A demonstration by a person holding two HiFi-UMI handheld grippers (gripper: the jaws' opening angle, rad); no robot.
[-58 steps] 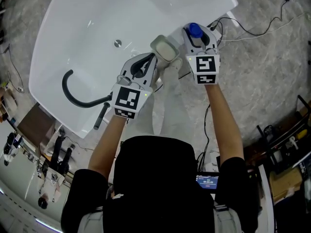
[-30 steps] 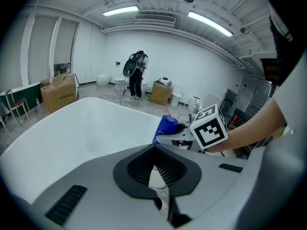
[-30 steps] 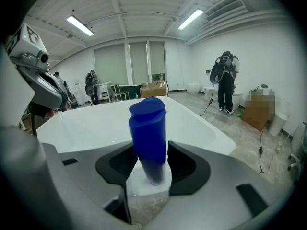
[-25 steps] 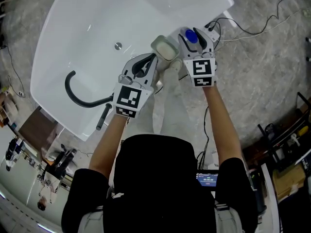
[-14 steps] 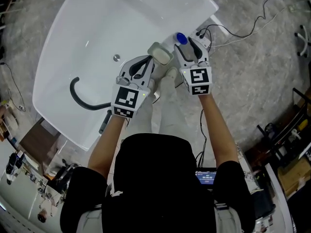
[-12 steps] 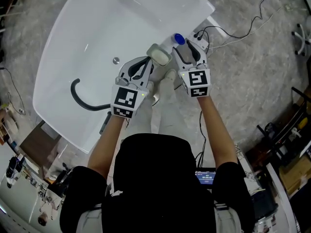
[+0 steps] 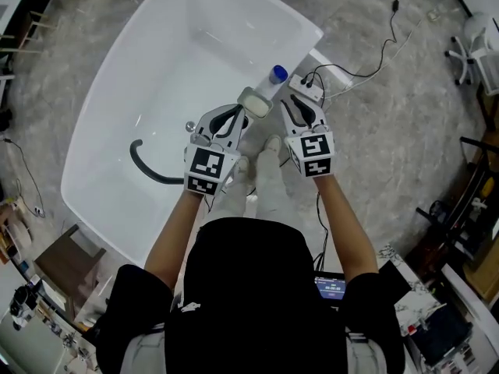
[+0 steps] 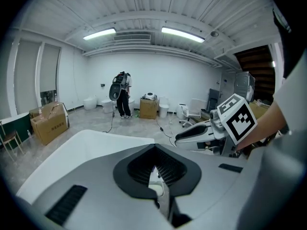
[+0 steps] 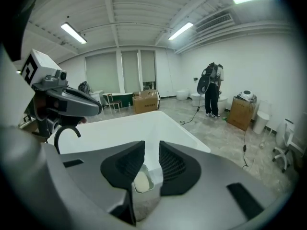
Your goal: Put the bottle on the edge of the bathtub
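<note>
The bottle [image 7: 273, 82] stands on the bathtub [image 7: 265, 12] rim just beyond the right fingers [image 9: 172, 164]. Likely light, smooth and tippy, it is best pinched around its body below the blue cap. The right fingers, just closing, stand half apart and empty; the left fingers [image 8: 168, 169] are shut on nothing, both hands side by side, tilted down.

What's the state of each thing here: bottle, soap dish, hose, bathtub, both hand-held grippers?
bathtub: no water visible.
bottle: upright on the rim, cap on, gripped by nothing.
soap dish: on the rim beside the bottle, soap inside.
hose: lying curved inside the bathtub.
left hand-held gripper: shut, empty.
right hand-held gripper: jaws have just been closing, a gap left, nothing between them.
</note>
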